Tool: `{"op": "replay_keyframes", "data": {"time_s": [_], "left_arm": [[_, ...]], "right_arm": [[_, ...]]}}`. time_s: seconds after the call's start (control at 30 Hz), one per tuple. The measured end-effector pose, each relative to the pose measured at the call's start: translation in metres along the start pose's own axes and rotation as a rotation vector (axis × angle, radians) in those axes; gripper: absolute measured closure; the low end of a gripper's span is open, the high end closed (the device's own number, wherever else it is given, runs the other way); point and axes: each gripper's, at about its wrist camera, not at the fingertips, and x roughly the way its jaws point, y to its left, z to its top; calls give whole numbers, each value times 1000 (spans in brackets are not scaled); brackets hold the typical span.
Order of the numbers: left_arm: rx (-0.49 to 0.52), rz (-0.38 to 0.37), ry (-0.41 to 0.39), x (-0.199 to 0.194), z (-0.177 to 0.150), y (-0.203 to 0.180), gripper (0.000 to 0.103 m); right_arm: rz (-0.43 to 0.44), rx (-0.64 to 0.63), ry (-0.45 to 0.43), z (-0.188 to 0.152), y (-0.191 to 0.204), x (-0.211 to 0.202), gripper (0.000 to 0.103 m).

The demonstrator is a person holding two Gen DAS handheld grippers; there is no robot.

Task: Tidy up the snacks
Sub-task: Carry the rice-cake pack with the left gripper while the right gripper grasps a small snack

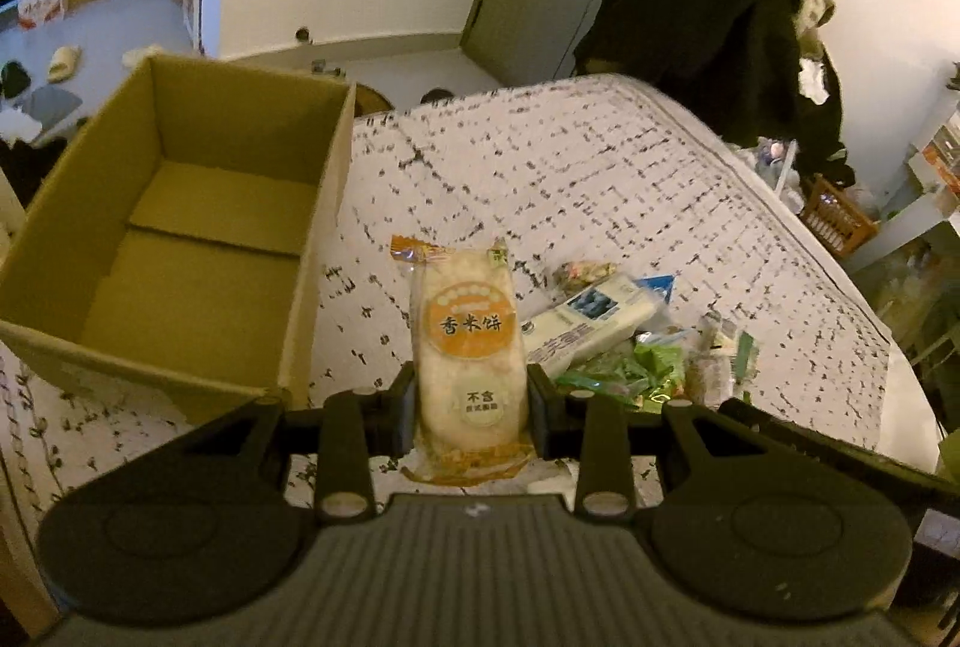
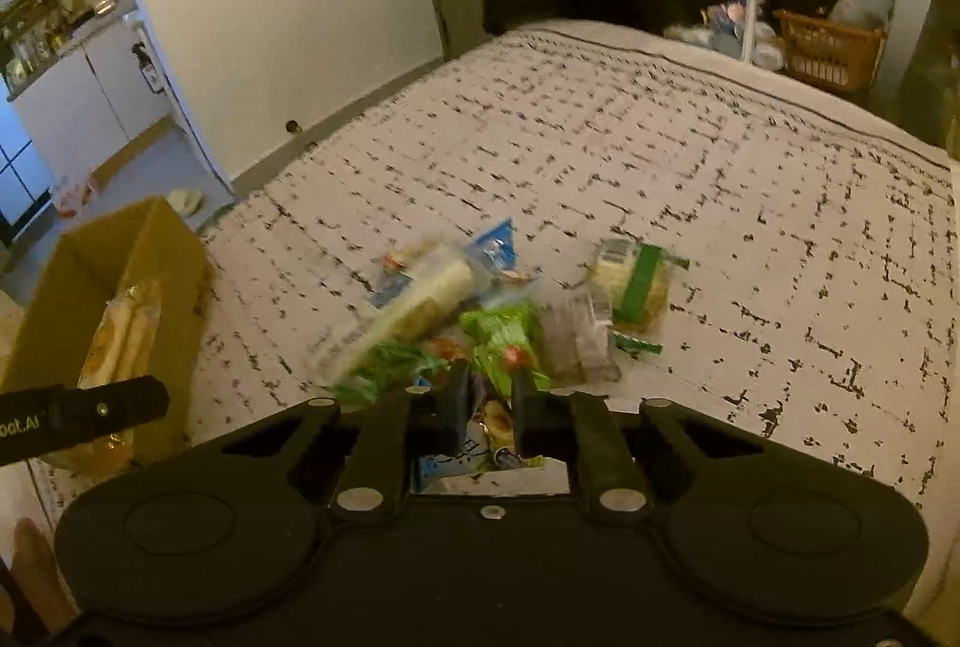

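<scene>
Right wrist view: I find the snack pile (image 2: 480, 323) motion-blurred and cannot read its labels. The packet (image 2: 480, 437) in my right hand-held gripper (image 2: 487, 419) is mostly hidden by the fingers. The cardboard box (image 2: 96, 287) is cut by the left edge. Left wrist view: the rice cracker pack (image 1: 469, 347) hides the pile's left part; the far green wrappers (image 1: 636, 371) are indistinct.

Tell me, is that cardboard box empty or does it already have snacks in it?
Empty as far as visible: the cardboard box shows only its bare floor flaps, and the snacks lie outside on the bed.
</scene>
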Motion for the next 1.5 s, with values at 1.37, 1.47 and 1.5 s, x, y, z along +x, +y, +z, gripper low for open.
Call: {"op": "replay_keyframes", "data": {"time_s": [1.37,1.47,1.5], "left_arm": [[-27,58,-260,-110,9,86,69],[-41,69,-267,-111,13,97,69],[-44,73,-269,-111,14,100,69]], "right_arm": [[162,-107,-278,-9,130,-87,89],[186,-116,-284,-8,141,-87,89],[195,-117,-282,-8,145,-86,89]]}}
